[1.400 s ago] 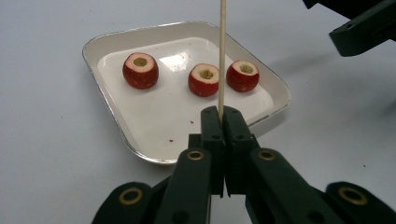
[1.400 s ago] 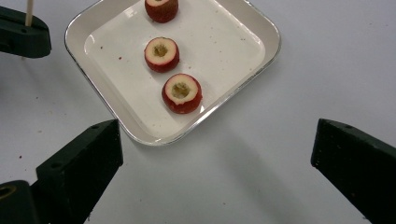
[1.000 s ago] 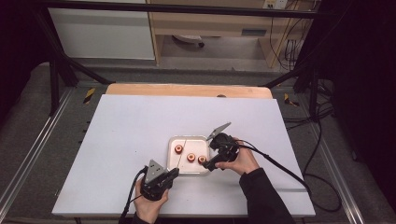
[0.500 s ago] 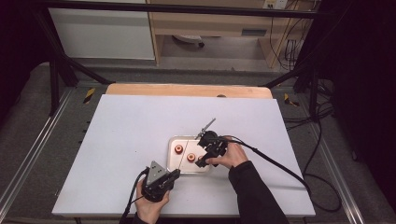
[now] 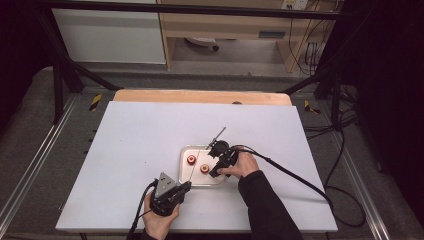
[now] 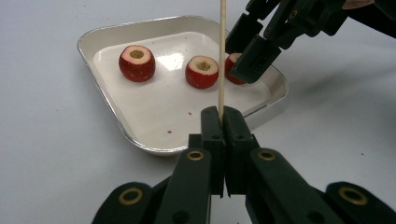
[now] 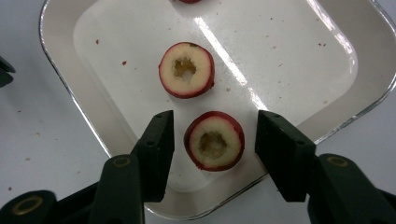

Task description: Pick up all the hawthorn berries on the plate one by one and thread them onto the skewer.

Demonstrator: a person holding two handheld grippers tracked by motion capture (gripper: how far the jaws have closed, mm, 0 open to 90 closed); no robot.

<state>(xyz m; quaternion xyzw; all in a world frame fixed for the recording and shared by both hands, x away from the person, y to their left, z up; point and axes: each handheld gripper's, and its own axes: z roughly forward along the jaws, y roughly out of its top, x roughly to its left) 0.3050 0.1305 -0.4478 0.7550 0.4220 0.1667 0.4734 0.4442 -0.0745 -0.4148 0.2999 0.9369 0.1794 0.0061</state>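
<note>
A silver tray [image 5: 184, 151] [image 6: 140, 140] [image 7: 60, 70] holds three cored red fruit pieces. My left gripper [image 5: 184, 186] [image 6: 223, 114] rests just in front of the tray, shut on a thin wooden skewer [image 6: 222, 56] that stands upright. My right gripper [image 5: 214, 172] [image 7: 212, 135] [image 6: 247, 51] hangs over the tray's near right corner. Its jaws have just been closing and straddle one fruit piece [image 7: 215, 140] [image 6: 233, 65], with a gap on each side. The middle piece [image 7: 186, 69] [image 6: 202, 71] [image 5: 205, 168] and the left piece [image 6: 137, 62] [image 5: 191, 159] lie loose in the tray.
The tray sits on a white tabletop [image 5: 150, 135] with a wooden strip [image 5: 200, 96] along its far edge. Cables [image 5: 300, 180] trail from both grippers toward the near edge. Small red crumbs dot the tray floor.
My right gripper has moved left and down over the tray's near right corner, and its jaws have narrowed around a fruit piece. The left gripper has stayed still with the skewer.
</note>
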